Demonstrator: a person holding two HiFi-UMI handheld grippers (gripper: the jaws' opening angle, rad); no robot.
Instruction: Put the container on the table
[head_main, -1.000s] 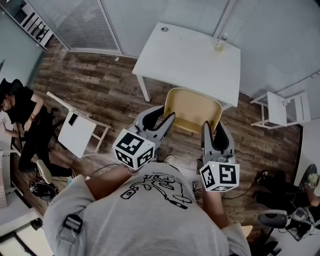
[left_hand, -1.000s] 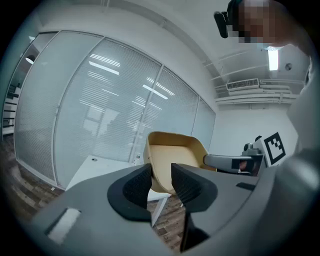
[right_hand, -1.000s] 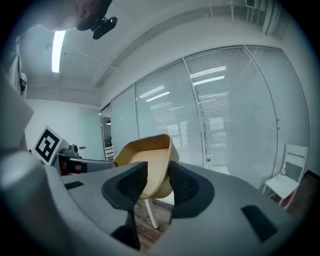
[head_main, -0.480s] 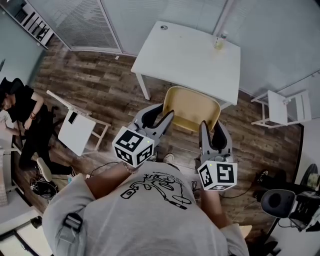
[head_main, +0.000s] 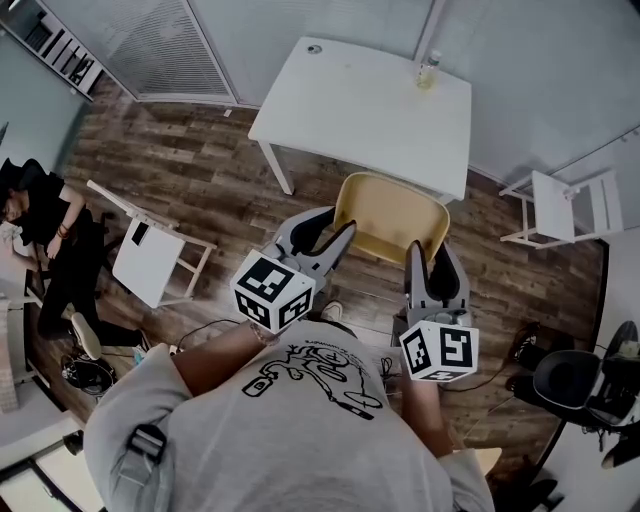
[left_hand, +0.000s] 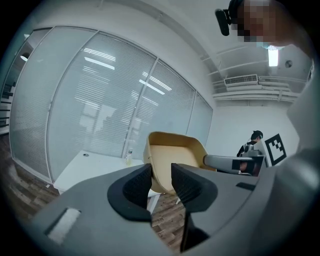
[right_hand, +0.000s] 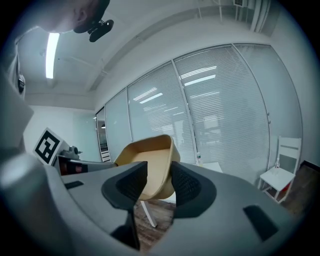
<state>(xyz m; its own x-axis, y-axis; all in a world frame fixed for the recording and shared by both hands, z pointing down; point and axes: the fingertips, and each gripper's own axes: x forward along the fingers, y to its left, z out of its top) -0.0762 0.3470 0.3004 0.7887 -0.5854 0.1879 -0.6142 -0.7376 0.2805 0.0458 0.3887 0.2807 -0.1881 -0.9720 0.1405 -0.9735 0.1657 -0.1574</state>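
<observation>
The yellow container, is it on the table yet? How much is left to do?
Not yet. Done: the container is picked up, with the left gripper and the right gripper each shut on one side of its rim. In hand: it hangs above the wooden floor, just short of the white table. Left: carry it forward, set it down clear of the small bottle, then let go.

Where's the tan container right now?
The container is at the head view's centre, held up between the left claw and the right claw, just short of the white table.
</observation>
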